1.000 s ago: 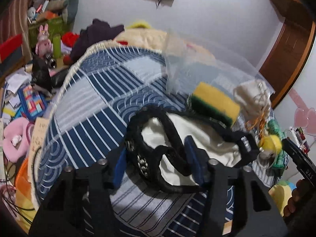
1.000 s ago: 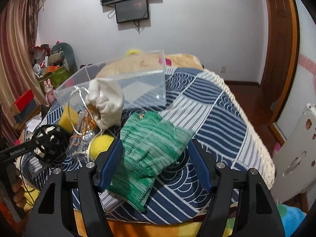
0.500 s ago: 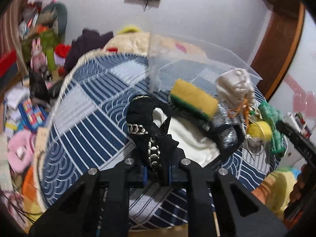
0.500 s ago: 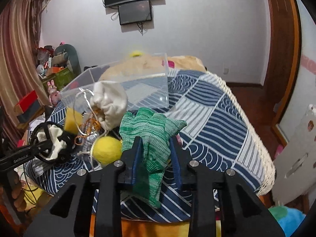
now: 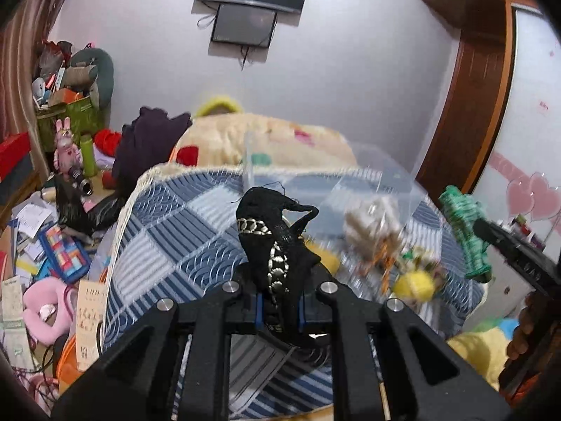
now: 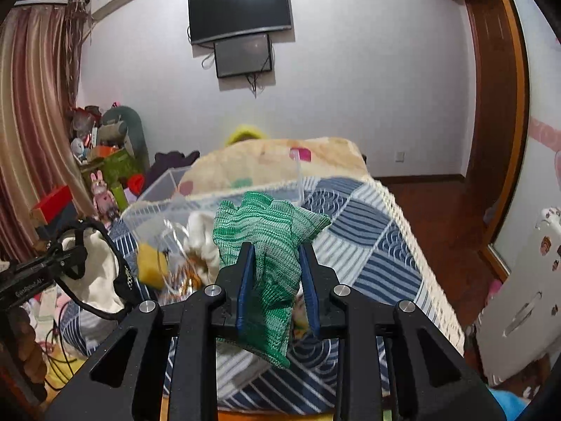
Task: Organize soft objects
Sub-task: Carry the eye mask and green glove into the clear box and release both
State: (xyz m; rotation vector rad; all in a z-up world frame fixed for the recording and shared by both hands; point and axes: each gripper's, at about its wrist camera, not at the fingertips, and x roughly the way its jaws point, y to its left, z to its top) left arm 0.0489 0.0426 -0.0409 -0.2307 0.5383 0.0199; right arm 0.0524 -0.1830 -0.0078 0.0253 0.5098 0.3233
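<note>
The left gripper (image 5: 279, 310) is pointing level over the bed (image 5: 168, 245), its jaws clamping the black chain-trimmed garment (image 5: 277, 245), which is standing up above them. The right gripper (image 6: 277, 294) is aiming at the clear box (image 6: 224, 200), jaws gripping the green knitted glove (image 6: 270, 245) above the quilt.

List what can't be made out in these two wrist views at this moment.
- Left wrist view: the items beside the yellow ball are motion-blurred; unidentifiable.
- Left wrist view: the black strap hides the left gripper pads' contact.
- Right wrist view: the green glove in the right gripper hides the clear box front and contents.
</note>
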